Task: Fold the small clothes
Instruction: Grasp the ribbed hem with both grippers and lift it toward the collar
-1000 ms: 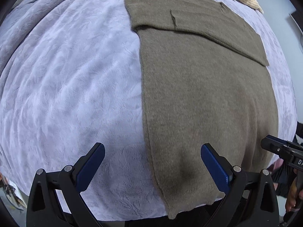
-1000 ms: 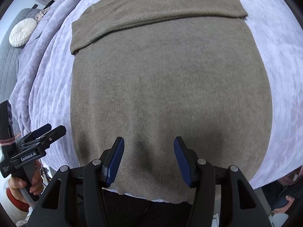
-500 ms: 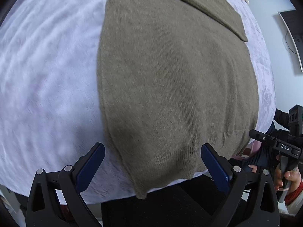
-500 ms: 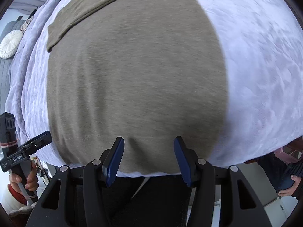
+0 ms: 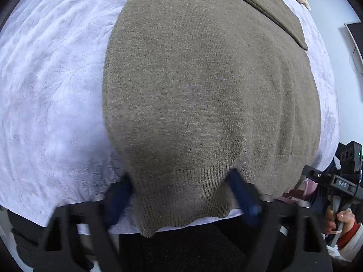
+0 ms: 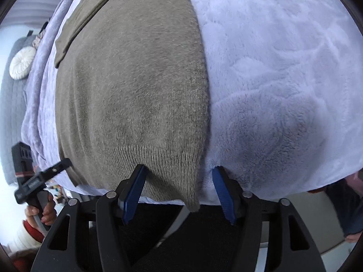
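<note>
Left gripper (image 5: 181, 195) sits at the near-left corner of the sweater (image 5: 204, 79), pointing steeply down. Hem ribbing bulges up between its blue pads (image 5: 242, 195), and the jaws are closing w/ that fabric between them; motion blur means I can't tell if the pads press yet, so I read it as not clamped.

The sweater lies flat on the bed (image 5: 50, 79), long axis running away from both grippers, near hem hanging a bit over the bed edge. A sleeve (image 5: 272, 4) is folded across the far end.

Right gripper (image 6: 179, 195) is at the near-right corner; the pointed hem corner (image 6: 191, 201) droops between its pads (nearer the left one), jaws opening, apart, nothing pinched.

Each hand is nearest its own corner, so the next move is likely a two-corner pinch, then carry the hem toward the far end.

Containers: none in view. A round white cushion (image 6: 21, 62) sits well off, far left in the right wrist view.
</note>
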